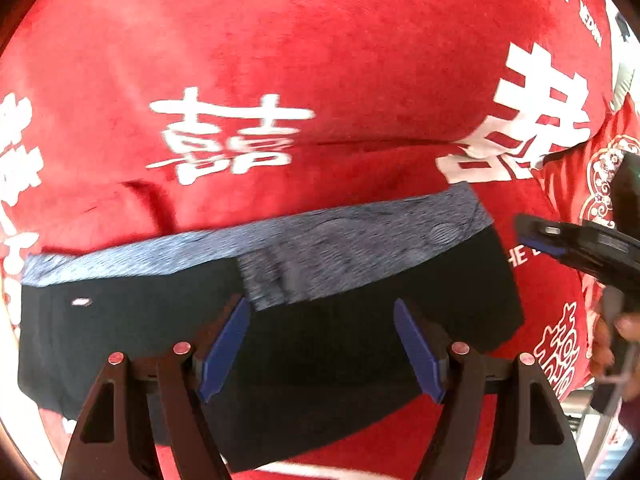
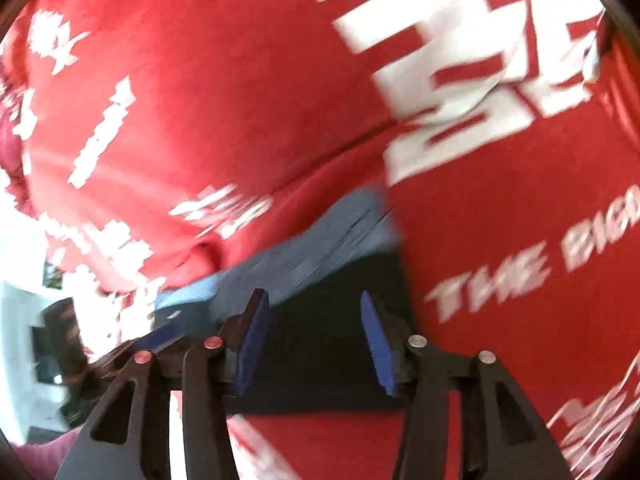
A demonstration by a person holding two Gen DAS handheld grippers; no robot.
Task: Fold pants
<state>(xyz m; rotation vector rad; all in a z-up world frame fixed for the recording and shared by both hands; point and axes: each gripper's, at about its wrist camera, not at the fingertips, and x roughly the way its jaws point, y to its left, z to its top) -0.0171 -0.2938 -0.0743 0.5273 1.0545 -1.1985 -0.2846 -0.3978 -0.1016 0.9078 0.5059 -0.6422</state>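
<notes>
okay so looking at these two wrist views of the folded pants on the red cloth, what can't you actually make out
- Pants: near edge hidden behind the left hand-held gripper, left wrist view.
- Right hand-held gripper: motion blur smears the pants and the red cloth lettering, right wrist view.
- Small white mark on the pants: too small to read.

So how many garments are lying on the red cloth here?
1: the folded dark pants with a blue-grey waistband, lying on the red cloth below both open grippers. Anything beyond the frame edges is unseen.

"THE BIG" (white) on red cloth [image 2: 280,100]
</notes>
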